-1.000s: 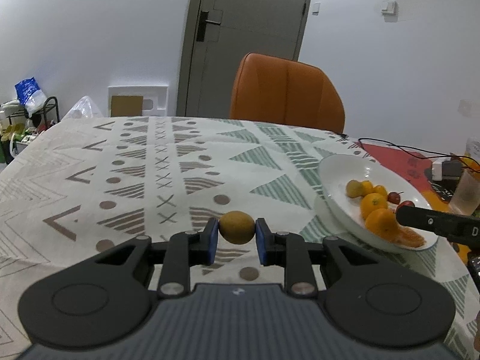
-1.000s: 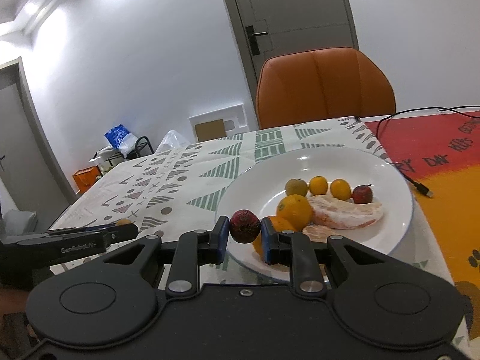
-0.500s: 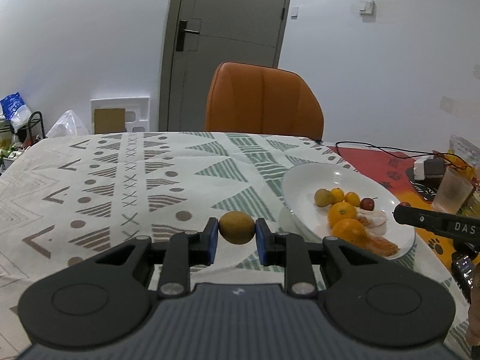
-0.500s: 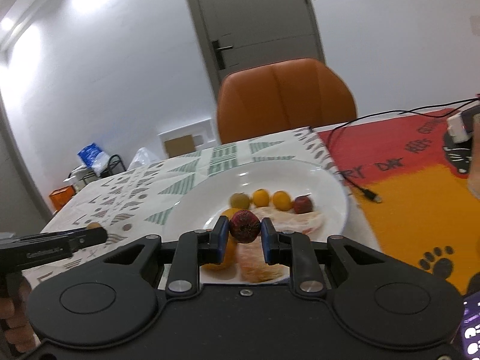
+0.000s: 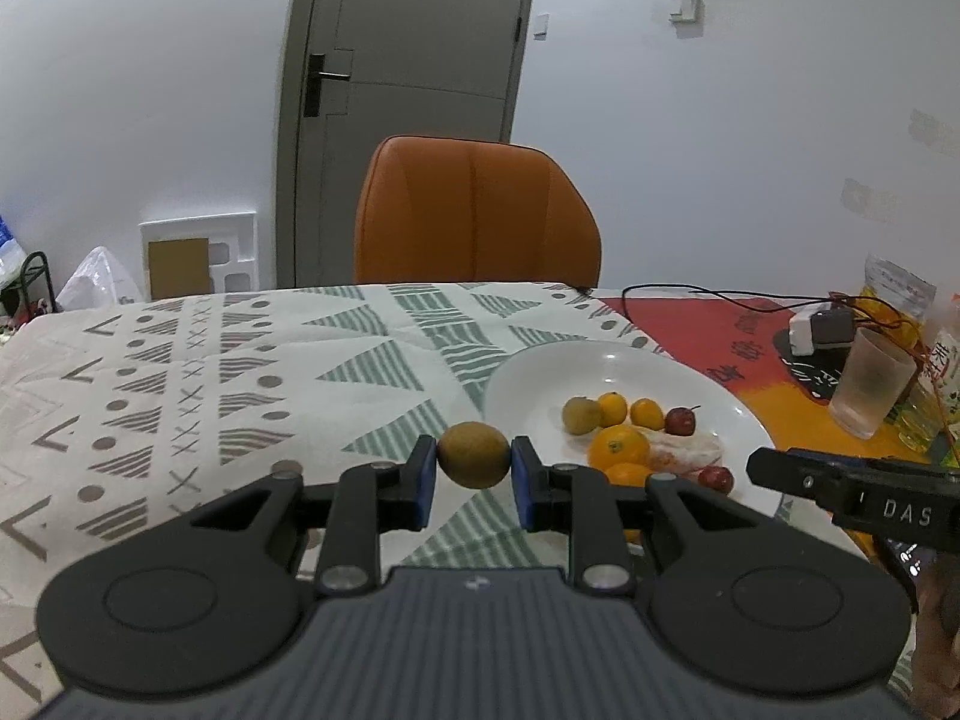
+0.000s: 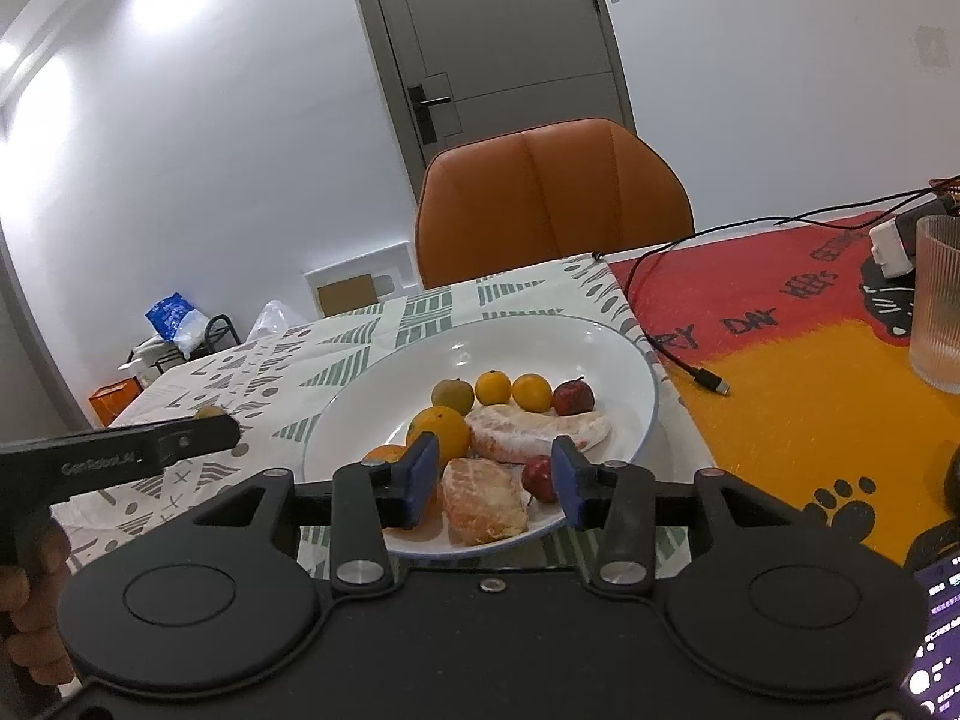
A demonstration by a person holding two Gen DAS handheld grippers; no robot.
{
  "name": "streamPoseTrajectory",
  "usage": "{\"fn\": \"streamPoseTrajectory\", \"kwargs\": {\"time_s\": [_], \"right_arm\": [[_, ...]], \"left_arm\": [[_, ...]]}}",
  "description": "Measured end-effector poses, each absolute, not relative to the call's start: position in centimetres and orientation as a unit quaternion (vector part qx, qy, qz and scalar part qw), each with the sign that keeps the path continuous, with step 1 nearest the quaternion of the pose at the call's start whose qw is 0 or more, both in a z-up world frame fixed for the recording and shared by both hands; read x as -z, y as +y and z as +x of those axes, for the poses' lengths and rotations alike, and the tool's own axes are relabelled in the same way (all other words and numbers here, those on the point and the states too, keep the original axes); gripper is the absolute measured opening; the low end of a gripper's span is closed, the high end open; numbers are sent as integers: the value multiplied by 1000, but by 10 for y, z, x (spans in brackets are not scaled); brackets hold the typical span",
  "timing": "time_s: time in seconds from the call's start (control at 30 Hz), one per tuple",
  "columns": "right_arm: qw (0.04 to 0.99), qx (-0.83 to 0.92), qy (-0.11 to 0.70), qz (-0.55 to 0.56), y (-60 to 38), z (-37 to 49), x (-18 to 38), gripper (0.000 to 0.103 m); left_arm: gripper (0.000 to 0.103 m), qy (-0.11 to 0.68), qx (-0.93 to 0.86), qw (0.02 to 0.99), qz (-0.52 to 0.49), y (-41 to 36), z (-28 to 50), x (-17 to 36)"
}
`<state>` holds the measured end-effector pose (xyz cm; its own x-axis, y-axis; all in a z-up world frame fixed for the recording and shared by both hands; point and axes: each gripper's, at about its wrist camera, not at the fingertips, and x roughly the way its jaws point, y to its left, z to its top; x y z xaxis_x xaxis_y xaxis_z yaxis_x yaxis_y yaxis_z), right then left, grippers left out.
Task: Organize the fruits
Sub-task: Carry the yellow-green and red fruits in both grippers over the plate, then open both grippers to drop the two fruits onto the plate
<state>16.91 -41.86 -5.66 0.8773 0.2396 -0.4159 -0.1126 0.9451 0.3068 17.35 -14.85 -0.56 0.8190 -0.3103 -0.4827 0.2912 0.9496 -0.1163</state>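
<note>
One red fruit [image 6: 539, 478] dropped from right gripper [image 6: 492, 477] onto plate [image 6: 624, 360], jaws opening, empty; left gripper [image 5: 473, 478] tilted down, still pinching brown fruit [image 5: 473, 455].

Two grippers working side by side over the table

The left gripper [image 5: 473, 463] is clamping a small brown fruit [image 5: 473, 454] between its blue pads, angling slightly downward. The right gripper [image 6: 493, 473] is opening its jaws, nothing pressing against its pads, while a hand [image 6: 33, 618] is gripping the left handle.
</note>
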Motion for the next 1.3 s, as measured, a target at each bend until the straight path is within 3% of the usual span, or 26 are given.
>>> {"fn": "streamPoseTrajectory", "kwargs": {"time_s": [0.6, 0.7, 0.87, 0.97, 1.1, 1.3], "right_arm": [[959, -87, 222, 153, -436, 157, 54, 45], [958, -89, 223, 154, -434, 158, 55, 45], [957, -98, 225, 154, -426, 159, 57, 49], [957, -104, 226, 150, -419, 160, 56, 55], [956, -114, 226, 148, -409, 162, 54, 60], [956, -124, 223, 142, -395, 162, 49, 79]], "left_arm": [[28, 239, 174, 955, -4, -182, 183, -11], [37, 244, 170, 955, -5, -178, 182, -11], [69, 246, 152, 957, -7, -164, 178, -11], [80, 244, 144, 959, -5, -155, 174, -12], [85, 249, 132, 959, -3, -144, 171, -12], [90, 257, 112, 960, -9, -126, 165, -13]]}}
